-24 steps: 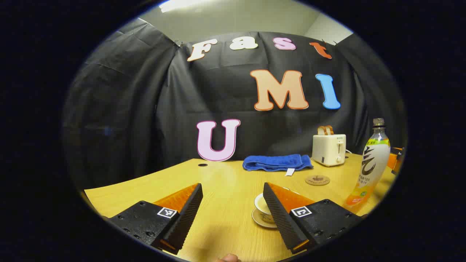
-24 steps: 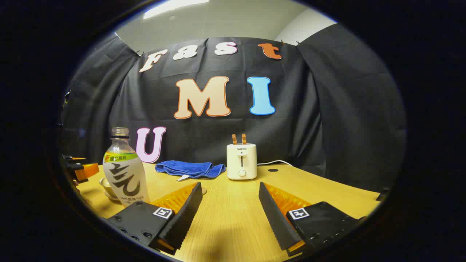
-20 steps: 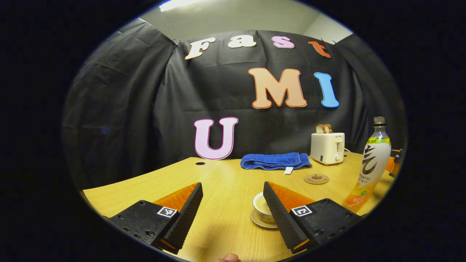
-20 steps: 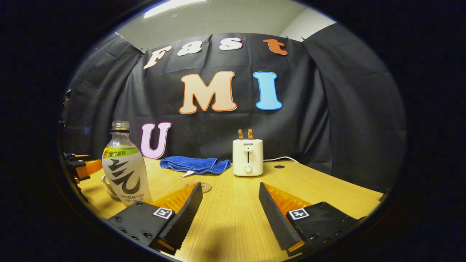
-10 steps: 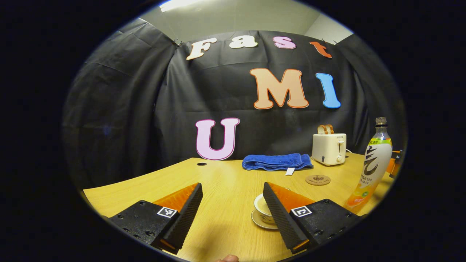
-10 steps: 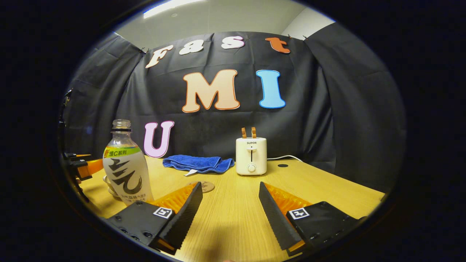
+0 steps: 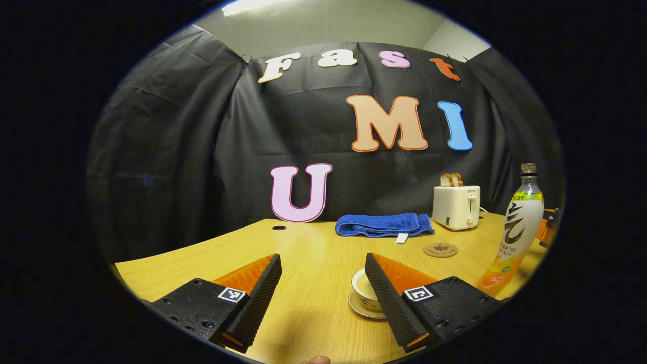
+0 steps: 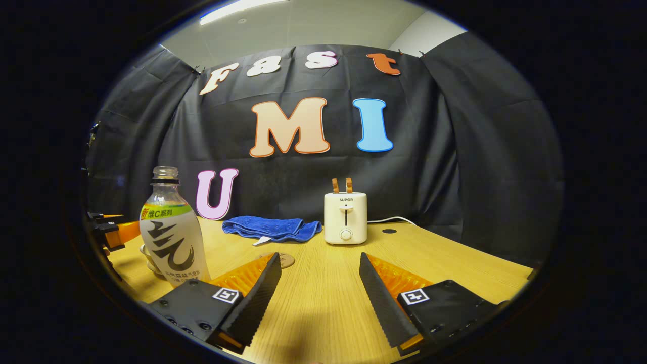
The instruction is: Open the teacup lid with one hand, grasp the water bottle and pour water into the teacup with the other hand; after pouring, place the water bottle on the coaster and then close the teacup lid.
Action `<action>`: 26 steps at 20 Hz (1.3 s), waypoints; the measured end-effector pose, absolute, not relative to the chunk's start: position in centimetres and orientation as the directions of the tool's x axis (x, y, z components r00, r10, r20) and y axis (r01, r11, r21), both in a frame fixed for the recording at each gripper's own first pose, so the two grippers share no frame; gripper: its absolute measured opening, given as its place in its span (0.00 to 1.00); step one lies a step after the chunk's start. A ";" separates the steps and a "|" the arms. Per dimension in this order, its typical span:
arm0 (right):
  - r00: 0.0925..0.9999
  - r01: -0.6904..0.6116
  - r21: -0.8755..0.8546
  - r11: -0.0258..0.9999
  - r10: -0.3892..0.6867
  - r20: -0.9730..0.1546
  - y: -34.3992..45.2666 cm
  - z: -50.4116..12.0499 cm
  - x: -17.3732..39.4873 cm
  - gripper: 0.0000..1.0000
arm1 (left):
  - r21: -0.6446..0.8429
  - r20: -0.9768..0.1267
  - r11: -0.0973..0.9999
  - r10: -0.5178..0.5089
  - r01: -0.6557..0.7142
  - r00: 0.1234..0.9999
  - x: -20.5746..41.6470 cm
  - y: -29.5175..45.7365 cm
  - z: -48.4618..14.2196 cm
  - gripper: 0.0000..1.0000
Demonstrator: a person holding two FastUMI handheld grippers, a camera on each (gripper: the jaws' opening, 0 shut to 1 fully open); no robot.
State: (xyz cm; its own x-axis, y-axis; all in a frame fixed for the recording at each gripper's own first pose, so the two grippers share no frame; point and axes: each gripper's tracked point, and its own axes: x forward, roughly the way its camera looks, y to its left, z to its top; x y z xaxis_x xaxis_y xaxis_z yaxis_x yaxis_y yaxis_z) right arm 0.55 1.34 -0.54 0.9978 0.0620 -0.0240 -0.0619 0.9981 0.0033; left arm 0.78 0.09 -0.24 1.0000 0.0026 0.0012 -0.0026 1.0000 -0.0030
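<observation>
- The surface (image 7: 313,253) is pale yellow wood with a fine grain, and it has a small dark round hole (image 7: 278,228) near its back edge; black cloth hangs behind it, with a grey ceiling and a strip light above.
- At the back stand a white toaster (image 7: 456,206) with two slices of bread (image 7: 451,179) sticking up and a folded blue towel (image 7: 383,225) just beside it; a white cord (image 8: 389,221) runs from the toaster along the back edge.
- The left gripper (image 7: 323,290) hovers low over the surface with its fingers spread wide and nothing between them; the right gripper (image 8: 319,293) is likewise spread and empty.
- The teacup (image 7: 365,286) sits on a saucer (image 7: 360,308) just beyond the left gripper's right finger, which covers its right half — whether a lid is on it I cannot tell.
- The water bottle (image 7: 514,230) stands upright near the right edge of the left gripper view, uncapped, well apart from both sets of fingers; in the right gripper view it stands at the left, just behind that gripper's left finger.
- The round brown coaster (image 7: 440,249) lies bare between the towel and the bottle; in the right gripper view it is half hidden behind the left finger.
- A fingertip (image 7: 316,360) is cut off at the bottom of the left gripper view.
</observation>
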 end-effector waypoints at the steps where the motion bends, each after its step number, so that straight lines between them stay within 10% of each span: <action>1: 0.998 -0.064 0.003 0.998 0.064 -0.023 1.4 -0.6 0.6 0.98 | -0.003 0.002 1.000 -0.006 0.006 1.000 0.7 -0.1 -0.2 1.00; 26: 0.997 -0.079 0.004 0.997 0.080 -0.023 1.8 -0.7 1.0 1.00 | 0.092 -0.228 0.956 -0.254 0.280 0.940 3.2 -8.7 -3.3 0.77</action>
